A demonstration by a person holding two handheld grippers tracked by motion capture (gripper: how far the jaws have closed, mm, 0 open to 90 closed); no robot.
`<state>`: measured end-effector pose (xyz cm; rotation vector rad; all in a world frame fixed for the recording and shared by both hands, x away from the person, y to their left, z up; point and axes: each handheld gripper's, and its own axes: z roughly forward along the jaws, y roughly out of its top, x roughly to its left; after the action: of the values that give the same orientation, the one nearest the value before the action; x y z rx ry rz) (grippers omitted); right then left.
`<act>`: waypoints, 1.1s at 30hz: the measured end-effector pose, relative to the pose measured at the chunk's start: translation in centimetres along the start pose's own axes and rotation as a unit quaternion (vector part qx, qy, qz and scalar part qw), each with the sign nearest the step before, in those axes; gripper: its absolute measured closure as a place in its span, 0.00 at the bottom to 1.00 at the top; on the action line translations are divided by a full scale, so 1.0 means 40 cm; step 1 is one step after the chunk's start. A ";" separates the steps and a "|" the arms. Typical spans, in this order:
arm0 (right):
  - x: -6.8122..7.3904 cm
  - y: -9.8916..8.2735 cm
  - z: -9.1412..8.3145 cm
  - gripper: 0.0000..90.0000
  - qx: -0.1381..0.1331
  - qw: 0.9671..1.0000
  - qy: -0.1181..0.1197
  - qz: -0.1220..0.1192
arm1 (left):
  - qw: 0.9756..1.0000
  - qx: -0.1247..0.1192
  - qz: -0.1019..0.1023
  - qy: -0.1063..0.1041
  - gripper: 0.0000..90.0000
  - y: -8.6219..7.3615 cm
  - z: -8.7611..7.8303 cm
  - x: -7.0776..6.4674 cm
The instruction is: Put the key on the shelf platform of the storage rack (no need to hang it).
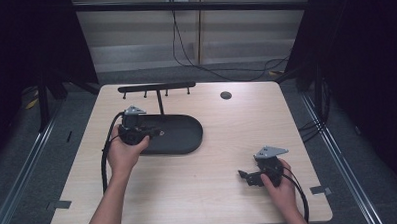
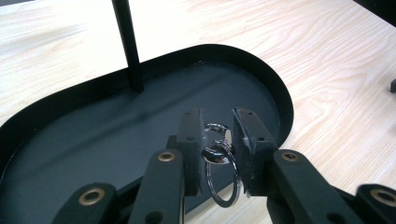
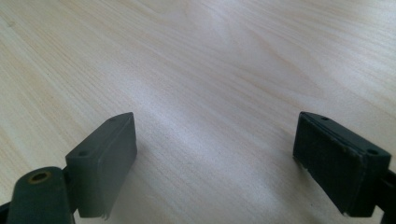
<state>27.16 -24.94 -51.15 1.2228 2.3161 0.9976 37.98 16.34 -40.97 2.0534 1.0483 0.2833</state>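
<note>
A black oval tray [image 1: 187, 137] lies on the wooden table [image 1: 227, 126], with a thin post [image 1: 159, 102] rising from it to a crossbar with small hooks [image 1: 155, 87]. My left gripper [image 1: 155, 134] hovers over the tray's left part, shut on a silver key ring [image 2: 219, 161]; linked metal rings hang between its pads over the tray floor [image 2: 93, 140]. The post [image 2: 128, 44] stands ahead and to the left in the left gripper view. My right gripper [image 1: 244, 176] rests low near the table's front right, open, with bare wood between its pads [image 3: 109, 158].
A round cable hole [image 1: 226, 95] sits at the back of the table. Cables trail on the floor behind, and dark frame legs stand at both sides. The table edge runs close to the right hand.
</note>
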 end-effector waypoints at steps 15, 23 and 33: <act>0.000 0.000 0.000 0.14 0.000 1.000 0.000 0.000 | 1.000 -0.003 -0.007 0.013 0.82 0.001 0.030 0.019; 0.000 0.000 0.000 0.14 0.000 1.000 0.000 0.000 | 1.000 -0.009 -0.015 0.015 0.82 -0.001 0.045 0.022; 0.000 0.000 0.000 0.14 0.000 1.000 0.000 0.000 | 1.000 -0.005 -0.020 0.018 0.82 -0.009 0.077 0.026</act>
<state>27.16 -24.94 -51.14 1.2228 2.3163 0.9978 40.00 15.54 -43.40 2.0220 1.1060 0.3059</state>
